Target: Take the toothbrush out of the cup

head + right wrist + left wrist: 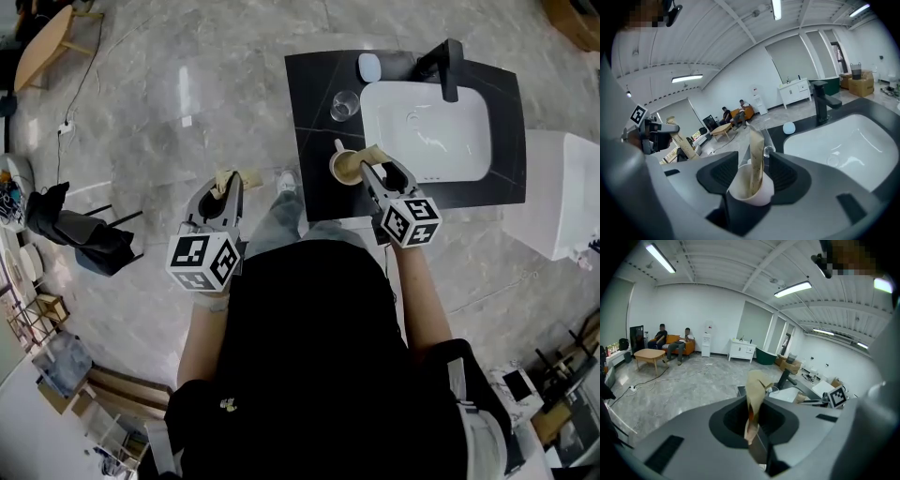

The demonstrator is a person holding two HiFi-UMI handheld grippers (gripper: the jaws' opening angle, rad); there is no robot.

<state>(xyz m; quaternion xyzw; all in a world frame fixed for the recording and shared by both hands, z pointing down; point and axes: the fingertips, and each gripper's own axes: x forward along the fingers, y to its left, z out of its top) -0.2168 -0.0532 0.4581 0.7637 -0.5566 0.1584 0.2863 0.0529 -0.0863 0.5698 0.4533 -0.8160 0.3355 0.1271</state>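
Right gripper view puts the cup [749, 191] on the dark surface [314, 112] right between the spread, unclamped jaws of the right gripper [753, 161]. The wrapped toothbrush [756, 152] stands nearly upright in it, its long axis running toward the top of the frame. The left gripper [225, 192] is at the left of the head view, well apart from the cup and clamped on another wrapped stick [225, 178], so we judge the right nearer.
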